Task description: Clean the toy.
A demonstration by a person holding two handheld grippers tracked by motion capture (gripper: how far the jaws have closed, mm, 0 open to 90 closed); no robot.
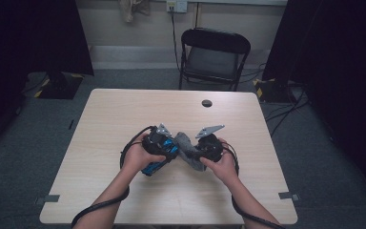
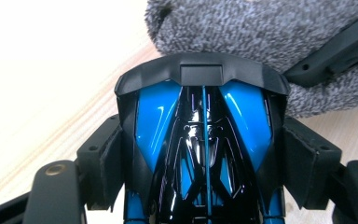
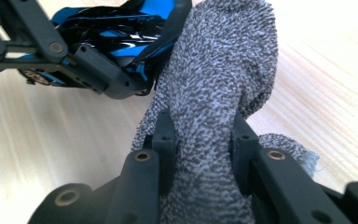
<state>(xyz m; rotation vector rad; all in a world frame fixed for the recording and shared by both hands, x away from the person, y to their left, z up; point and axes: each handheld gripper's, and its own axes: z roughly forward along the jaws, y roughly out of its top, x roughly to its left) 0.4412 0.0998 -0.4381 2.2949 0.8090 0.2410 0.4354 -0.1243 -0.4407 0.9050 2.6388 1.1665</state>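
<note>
My left gripper (image 1: 167,149) is shut on a glossy blue and black toy car (image 2: 203,140); its pads press the car's two sides. In the high view the toy car (image 1: 156,164) sticks out below the person's left hand. My right gripper (image 1: 196,153) is shut on a bunched grey fuzzy cloth (image 3: 214,107), which rises between its jaws. The cloth (image 1: 187,145) lies between the two grippers over the middle of the table and touches the car's black end (image 2: 200,72). In the right gripper view the left gripper (image 3: 70,56) with the car (image 3: 121,28) sits at upper left, against the cloth.
The light wooden table (image 1: 124,109) has a dark round cable hole (image 1: 207,103) near its far edge. A black folding chair (image 1: 213,57) stands behind the table. Cables trail from both grippers off the table's near edge.
</note>
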